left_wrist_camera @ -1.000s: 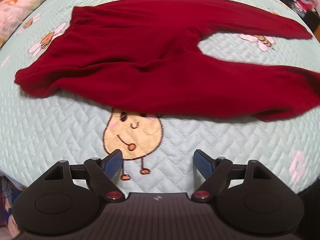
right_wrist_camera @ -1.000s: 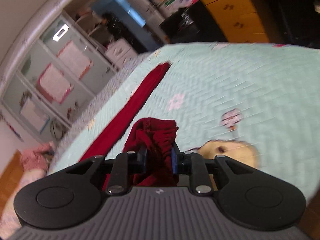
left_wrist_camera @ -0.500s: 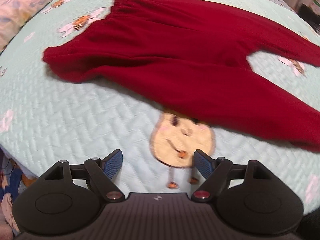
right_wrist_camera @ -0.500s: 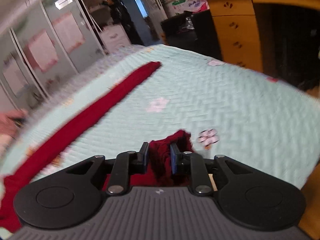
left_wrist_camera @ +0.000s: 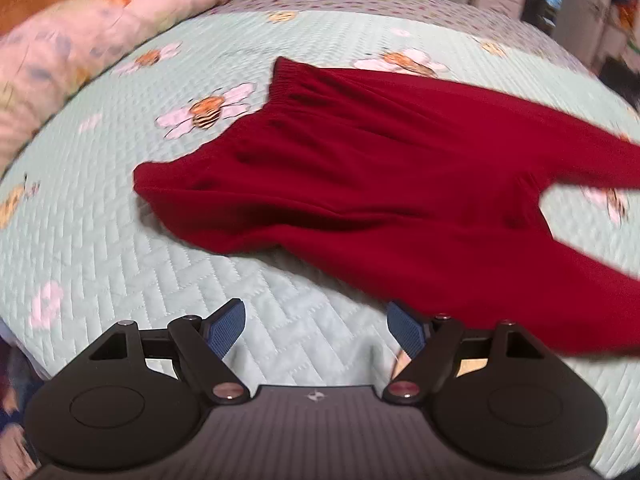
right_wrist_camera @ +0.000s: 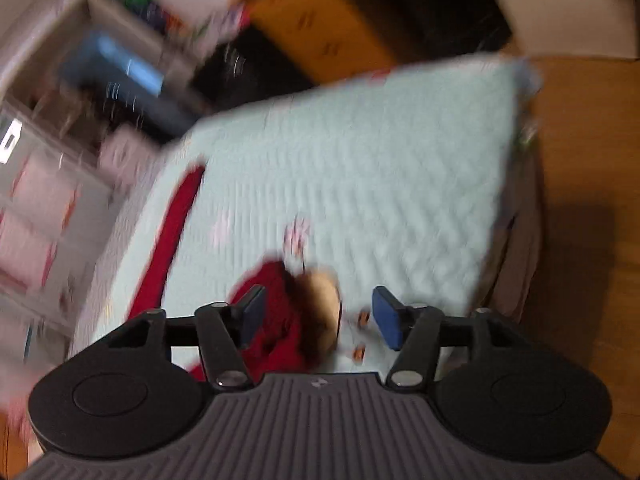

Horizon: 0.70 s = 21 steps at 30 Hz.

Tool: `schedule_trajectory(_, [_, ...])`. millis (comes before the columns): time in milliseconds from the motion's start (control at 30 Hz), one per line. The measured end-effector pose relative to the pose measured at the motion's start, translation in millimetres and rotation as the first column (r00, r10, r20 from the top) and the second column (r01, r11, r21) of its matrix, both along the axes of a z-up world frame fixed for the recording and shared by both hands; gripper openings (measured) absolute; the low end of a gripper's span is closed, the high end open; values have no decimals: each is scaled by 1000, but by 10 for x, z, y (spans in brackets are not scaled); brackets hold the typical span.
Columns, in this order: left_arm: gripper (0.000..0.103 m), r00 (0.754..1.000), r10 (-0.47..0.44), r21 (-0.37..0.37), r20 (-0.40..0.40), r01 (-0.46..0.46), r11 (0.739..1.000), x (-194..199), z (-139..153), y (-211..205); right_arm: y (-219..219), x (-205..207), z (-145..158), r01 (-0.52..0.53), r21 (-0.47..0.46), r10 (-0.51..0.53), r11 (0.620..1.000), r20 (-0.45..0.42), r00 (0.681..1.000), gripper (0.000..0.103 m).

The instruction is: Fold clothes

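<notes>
Dark red trousers (left_wrist_camera: 384, 184) lie spread on the pale green quilted bedspread (left_wrist_camera: 100, 248), elastic waistband toward the far left, the two legs running off to the right. My left gripper (left_wrist_camera: 316, 330) hovers open over bare quilt just in front of the near leg, nothing between its fingers. In the blurred right wrist view, my right gripper (right_wrist_camera: 318, 318) has its jaws opening. The cuff of one red trouser leg (right_wrist_camera: 280, 320) lies on the bed by the left pad, free of both pads. The other leg (right_wrist_camera: 172, 240) stretches away to the left.
A floral pillow (left_wrist_camera: 80, 44) lies at the head of the bed, far left. The bed's corner and edge (right_wrist_camera: 516, 152) drop to a wooden floor (right_wrist_camera: 580, 220) on the right. A yellow wooden cabinet (right_wrist_camera: 320, 28) and white cupboards (right_wrist_camera: 44, 200) stand beyond the bed.
My right gripper let go of the red trouser cuff it was shut on and its jaws spread apart. The left gripper swung left along the trousers toward the waistband, still open.
</notes>
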State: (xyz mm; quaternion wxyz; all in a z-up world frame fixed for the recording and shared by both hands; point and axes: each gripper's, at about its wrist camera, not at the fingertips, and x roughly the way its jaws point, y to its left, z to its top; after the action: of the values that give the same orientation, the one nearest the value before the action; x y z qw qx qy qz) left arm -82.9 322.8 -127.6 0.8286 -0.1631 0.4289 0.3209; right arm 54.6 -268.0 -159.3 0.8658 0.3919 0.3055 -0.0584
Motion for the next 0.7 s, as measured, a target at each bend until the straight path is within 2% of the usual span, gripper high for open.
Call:
schedule_trajectory(67, [81,1000,6,-22,15,-6,1000,12,3,48,109,-11,143,-17,-54,20,998,54,998,69])
schedule_trajectory(133, [81,1000,6,-39,29,-5,999,27,-8,72,297,56,242,-90,-101,98,991,79,992,73])
schedule_trajectory(300, [81,998,24,-94,64,-18,995,-7,-16,155,808,241,247,-267,-66,271,962,78,959,74])
schedule_trajectory(367, [81,997,31,-107,74,-23,994,11,13,236,1062,371,237,-380,-29,381,924,70,922,74])
schedule_trajectory(500, [81,997,0,-57,81,4,998,231,157,514,1679,537,284,-568,71,563,820,79,823,74])
schedule_trajectory(567, [81,995,-8,-50,96,13,999,379,223,734,1899,635,295,-607,120,602,785,78,794,74])
schedule_trajectory(700, [81,992,27,-77,126,-17,997,771,187,1362,2269,755,305,-651,114,647,751,74,759,76])
